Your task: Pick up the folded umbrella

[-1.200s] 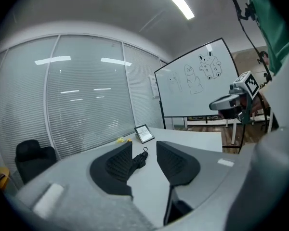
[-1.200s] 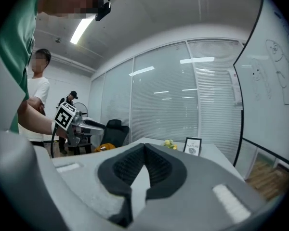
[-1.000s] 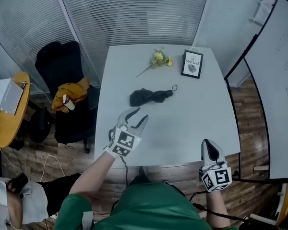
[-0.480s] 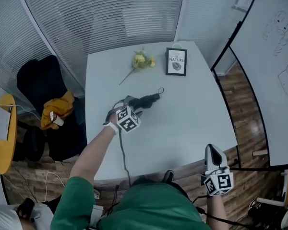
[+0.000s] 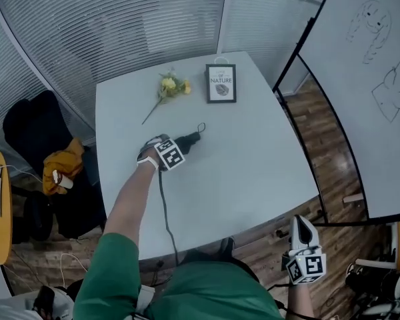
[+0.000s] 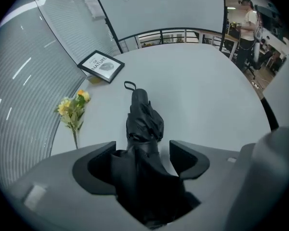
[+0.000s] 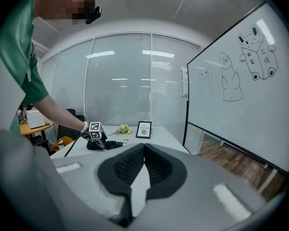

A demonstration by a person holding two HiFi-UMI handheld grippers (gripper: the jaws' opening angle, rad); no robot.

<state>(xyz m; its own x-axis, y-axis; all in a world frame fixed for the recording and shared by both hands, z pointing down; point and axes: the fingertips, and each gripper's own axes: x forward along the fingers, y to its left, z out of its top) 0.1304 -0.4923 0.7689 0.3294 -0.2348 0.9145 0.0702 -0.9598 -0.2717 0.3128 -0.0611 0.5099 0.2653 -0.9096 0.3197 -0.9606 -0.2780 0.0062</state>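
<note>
Black folded fabric umbrella (image 6: 144,121) is lying on the pale grey table (image 6: 207,95). I am straddling its near end with my left gripper (image 6: 142,159), whose jaws have just been opening wide, not clamping it. My right gripper (image 7: 144,150) is hanging clenched and empty beside the table.

my head camera looks steeply down on the whole tabletop (image 5: 253,159). the left gripper view sits close over it, facing the framed print (image 6: 100,66) at 11 o'clock. the right gripper view looks nearly level from well off the tabletop's edge. all three share the folded umbrella (image 5: 189,140), print and flowers (image 5: 168,85).
</note>
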